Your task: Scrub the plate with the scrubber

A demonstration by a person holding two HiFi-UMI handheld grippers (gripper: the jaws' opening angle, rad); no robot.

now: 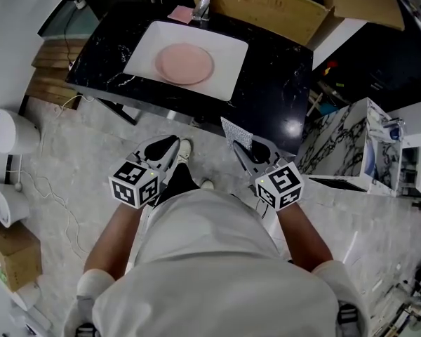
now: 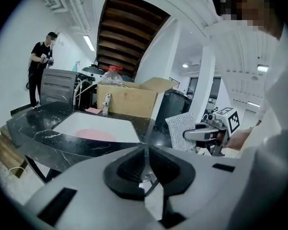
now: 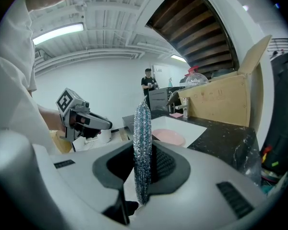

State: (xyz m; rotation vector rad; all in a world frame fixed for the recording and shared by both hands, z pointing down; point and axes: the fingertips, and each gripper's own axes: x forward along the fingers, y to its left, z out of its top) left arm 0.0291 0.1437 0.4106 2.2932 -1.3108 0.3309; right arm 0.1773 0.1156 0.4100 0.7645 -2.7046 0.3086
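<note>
Short of the black marble worktop [image 1: 274,83] bearing a round pink plate [image 1: 184,63], the right tool [image 1: 244,153] clamps a silvery mesh scrubber [image 1: 234,128]; the left tool [image 1: 167,148] is closed, empty.

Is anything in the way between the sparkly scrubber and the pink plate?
Nothing visible is. The right gripper holds the scrubber over the floor, short of the black counter. The plate lies alone in the white sink, with only bare counter edge between.
</note>
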